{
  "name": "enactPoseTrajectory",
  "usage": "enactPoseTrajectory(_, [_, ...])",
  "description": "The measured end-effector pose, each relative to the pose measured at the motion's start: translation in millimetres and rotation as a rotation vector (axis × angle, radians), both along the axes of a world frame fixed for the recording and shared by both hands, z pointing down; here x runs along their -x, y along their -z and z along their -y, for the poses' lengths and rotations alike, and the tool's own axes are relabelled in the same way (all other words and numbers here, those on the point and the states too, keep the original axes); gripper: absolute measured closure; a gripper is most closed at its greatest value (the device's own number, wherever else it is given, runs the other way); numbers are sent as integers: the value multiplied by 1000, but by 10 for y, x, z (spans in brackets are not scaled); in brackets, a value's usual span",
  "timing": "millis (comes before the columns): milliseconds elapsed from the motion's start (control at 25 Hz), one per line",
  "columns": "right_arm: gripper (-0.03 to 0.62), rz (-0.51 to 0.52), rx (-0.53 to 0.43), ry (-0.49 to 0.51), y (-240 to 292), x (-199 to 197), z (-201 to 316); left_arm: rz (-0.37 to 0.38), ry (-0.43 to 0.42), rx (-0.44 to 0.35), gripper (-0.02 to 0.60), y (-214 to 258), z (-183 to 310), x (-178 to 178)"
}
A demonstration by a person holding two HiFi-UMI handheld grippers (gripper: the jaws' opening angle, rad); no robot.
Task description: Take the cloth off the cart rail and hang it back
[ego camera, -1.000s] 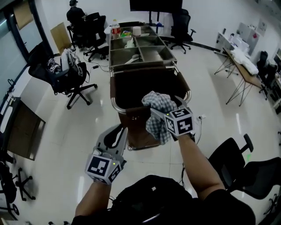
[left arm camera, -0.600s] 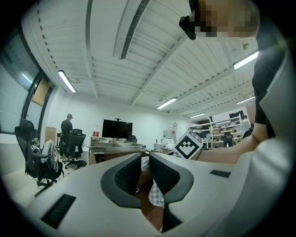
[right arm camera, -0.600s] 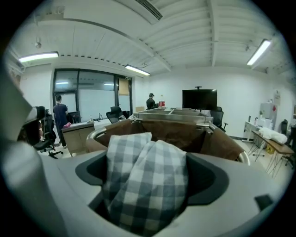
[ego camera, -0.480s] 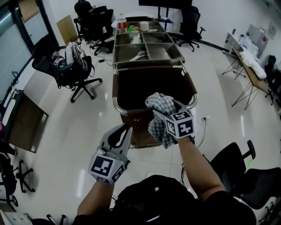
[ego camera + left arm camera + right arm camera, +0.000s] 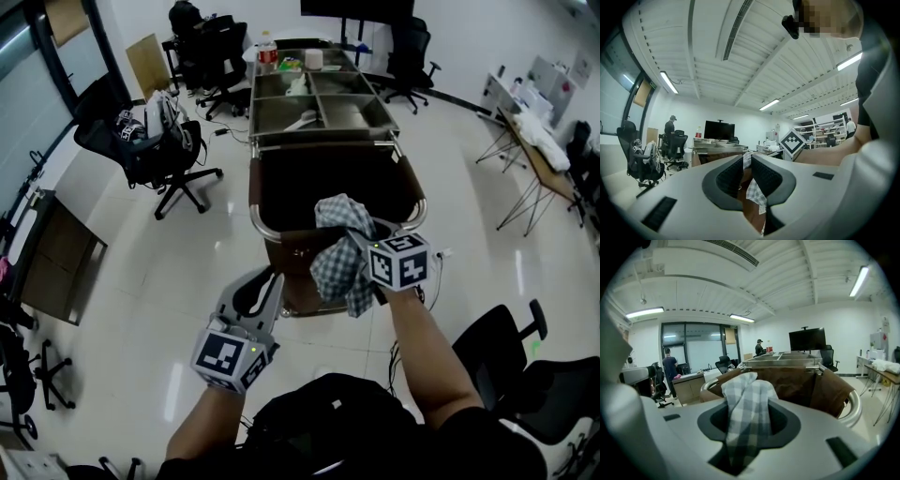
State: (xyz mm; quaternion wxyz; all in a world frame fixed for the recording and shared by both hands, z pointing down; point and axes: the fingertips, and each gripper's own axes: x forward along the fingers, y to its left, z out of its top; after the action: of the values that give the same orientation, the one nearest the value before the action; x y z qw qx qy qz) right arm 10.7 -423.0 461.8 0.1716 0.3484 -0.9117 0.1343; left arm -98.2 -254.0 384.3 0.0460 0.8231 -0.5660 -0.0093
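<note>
**Step in hand: lifting the cloth off the rail**

1. State. The right gripper [image 5: 749, 408] has just been closing its jaws, and the cloth [image 5: 339, 267] is bunched between them. We judge this a firm pinch on a thick fold. The cloth sits at the near rail [image 5: 254, 208] of the cart [image 5: 323, 117], with its loose end hanging down the front of the brown bag [image 5: 319, 183]. We cannot tell whether any part rests on the rail. The left gripper [image 5: 746, 173] stands level beside and below it. Its jaws are only narrowly apart, with nothing between them.

2. Lift. We raise the right gripper straight up until the hanging end is above the rail. Pulling toward us first could drag the cloth along the tube or catch it on the bag's edge.

3. Check the hold. The pinch is on a bunched fold, so an inner layer may slip. If the cloth sags in the jaws, we stop and grip again.

4. Re-hang. We carry the cloth across the rail and lower it so that roughly equal lengths fall on each side. An uneven drape is likely to slide off the smooth tube.

5. Left gripper. We keep it away from the hanging end, or use it to spread the bunch before release.
</note>
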Motion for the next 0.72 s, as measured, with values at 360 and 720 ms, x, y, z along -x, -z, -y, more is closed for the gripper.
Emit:
enactPoseTrajectory(360, [451,27,-72,-15,380,-49,-338,-4,-12,-27,543,107,-280,112])
enactPoseTrajectory(720, [451,69,-157,-78,848,-286,-1040,-7,-85,-37,543,147,-817,90])
